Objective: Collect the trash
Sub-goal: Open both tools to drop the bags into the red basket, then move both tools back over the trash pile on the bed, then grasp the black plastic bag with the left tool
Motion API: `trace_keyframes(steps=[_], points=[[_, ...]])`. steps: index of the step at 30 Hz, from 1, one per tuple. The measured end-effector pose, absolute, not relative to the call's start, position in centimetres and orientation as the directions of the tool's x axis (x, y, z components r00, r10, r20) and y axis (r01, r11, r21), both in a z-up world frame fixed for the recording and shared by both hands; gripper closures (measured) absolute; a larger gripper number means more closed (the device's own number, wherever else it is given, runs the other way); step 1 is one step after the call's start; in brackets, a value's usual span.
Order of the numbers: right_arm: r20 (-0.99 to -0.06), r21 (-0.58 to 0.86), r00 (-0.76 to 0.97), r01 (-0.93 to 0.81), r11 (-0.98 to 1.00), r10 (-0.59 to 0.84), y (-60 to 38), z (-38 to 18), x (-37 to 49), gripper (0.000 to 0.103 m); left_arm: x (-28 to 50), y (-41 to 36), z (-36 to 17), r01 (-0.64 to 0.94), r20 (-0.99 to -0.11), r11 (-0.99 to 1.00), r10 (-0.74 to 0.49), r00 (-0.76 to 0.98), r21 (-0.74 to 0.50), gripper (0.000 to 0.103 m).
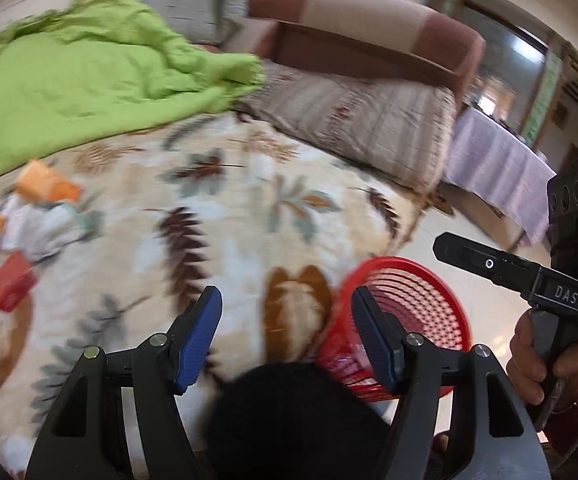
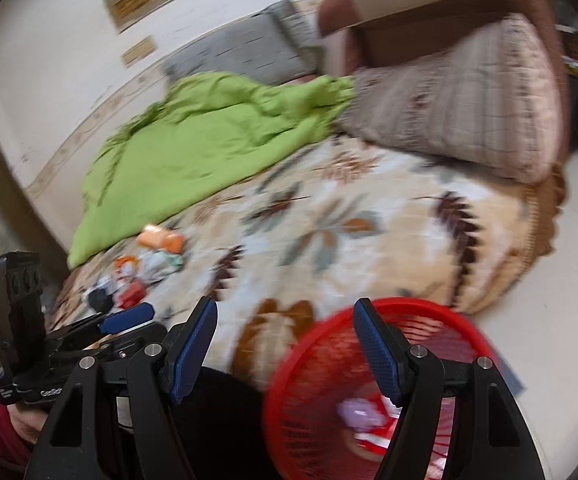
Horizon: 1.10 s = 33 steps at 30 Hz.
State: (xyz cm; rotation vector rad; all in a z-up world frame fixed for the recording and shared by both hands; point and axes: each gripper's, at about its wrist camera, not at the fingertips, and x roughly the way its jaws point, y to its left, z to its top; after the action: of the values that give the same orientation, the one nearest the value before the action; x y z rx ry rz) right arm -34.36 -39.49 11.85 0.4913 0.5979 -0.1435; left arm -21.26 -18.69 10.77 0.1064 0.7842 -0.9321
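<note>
A red basket is seen on the floor, touching the edge of a leaf-patterned blanket. Inside the basket, a few pieces of trash, pale purple and red-and-white, are made out through the blur. The left gripper is held with its jaws released and nothing between them. The right gripper is likewise held released and empty, just above the basket. More trash is left on the blanket, well apart from the basket, near a green sheet. A red box and an orange packet are counted among it.
</note>
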Motion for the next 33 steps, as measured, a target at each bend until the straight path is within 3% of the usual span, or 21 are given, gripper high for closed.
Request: trace_keyframes(steps=[10, 17, 21, 29, 30, 31, 32, 33], points=[[-0.590, 0.451, 0.783, 0.118, 0.885, 0.197, -32.2, 11.3, -24.3, 0.028, -14.8, -6.4, 9.6, 0.508, -0.649, 0.823, -0.535, 0.542, -0.254, 0.037], [-0.614, 0.435, 0.745, 0.043, 0.899, 0.262, -26.7, 10.3, -16.3, 0.028, -8.6, 3.3, 8.0, 0.173, -0.669, 0.941, -0.330, 0.666, -0.292, 0.032], [-0.635, 0.497, 0.704, 0.060, 0.866, 0.316, -25.1, 8.4, -11.7, 0.028, -4.6, 6.8, 6.7, 0.003, -0.690, 0.957, -0.212, 0.692, -0.291, 0.032], [-0.652, 0.508, 0.687, 0.084, 0.857, 0.319, -23.5, 6.7, -8.0, 0.028, 0.8, 6.9, 3.4, -0.049, -0.739, 0.958, -0.183, 0.648, -0.281, 0.032], [-0.657, 0.506, 0.683, 0.087, 0.858, 0.318, -23.4, 6.6, -7.5, 0.028, 1.2, 6.9, 3.3, -0.043, -0.732, 0.956, -0.194, 0.653, -0.292, 0.036], [-0.661, 0.504, 0.680, 0.088, 0.859, 0.318, -23.3, 6.5, -6.9, 0.027, 1.5, 6.8, 3.2, -0.035, -0.729, 0.957, -0.196, 0.656, -0.289, 0.050], [-0.663, 0.500, 0.680, 0.090, 0.861, 0.314, -23.2, 6.5, -6.4, 0.026, 1.7, 6.7, 3.0, -0.023, -0.727, 0.958, -0.202, 0.656, -0.287, 0.056], [-0.666, 0.494, 0.681, 0.095, 0.864, 0.306, -23.1, 6.4, -5.7, 0.026, 1.9, 6.5, 2.9, -0.012, -0.730, 0.961, -0.202, 0.653, -0.276, 0.057]])
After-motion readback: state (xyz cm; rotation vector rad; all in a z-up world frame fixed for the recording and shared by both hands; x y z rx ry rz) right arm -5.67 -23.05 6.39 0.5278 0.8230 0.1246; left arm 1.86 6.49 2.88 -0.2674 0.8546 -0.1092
